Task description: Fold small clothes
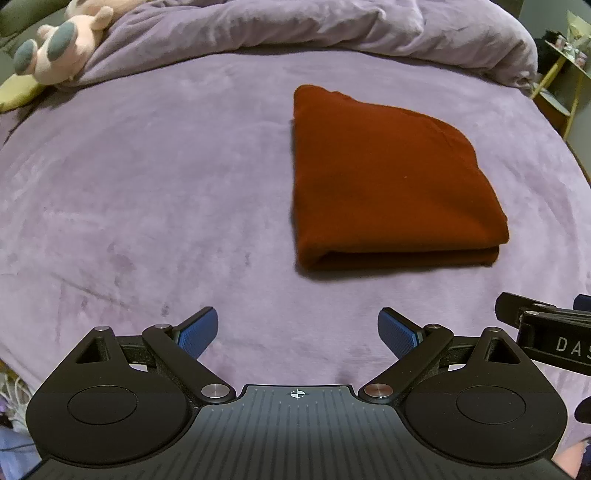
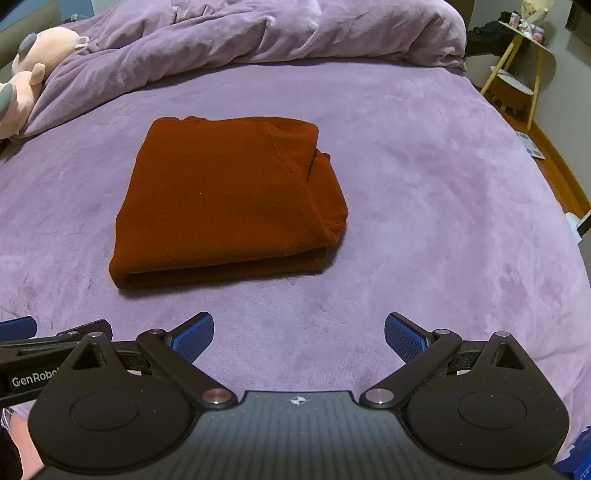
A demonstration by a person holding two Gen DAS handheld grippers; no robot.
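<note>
A rust-red garment [image 1: 391, 177] lies folded into a thick rectangle on the purple bed cover [image 1: 147, 184]. It also shows in the right wrist view [image 2: 225, 199], with a sleeve edge tucked at its right side. My left gripper [image 1: 297, 332] is open and empty, held above the cover in front of the garment and to its left. My right gripper [image 2: 299, 336] is open and empty, held in front of the garment and to its right. Each gripper shows at the edge of the other's view, the right one [image 1: 546, 332] and the left one [image 2: 40, 350].
A bunched purple duvet [image 2: 258, 33] lies across the far side of the bed. A pink and grey plush toy [image 1: 62, 44] sits at the far left. A yellow-legged side table [image 2: 517, 74] stands on the floor beyond the bed's right edge.
</note>
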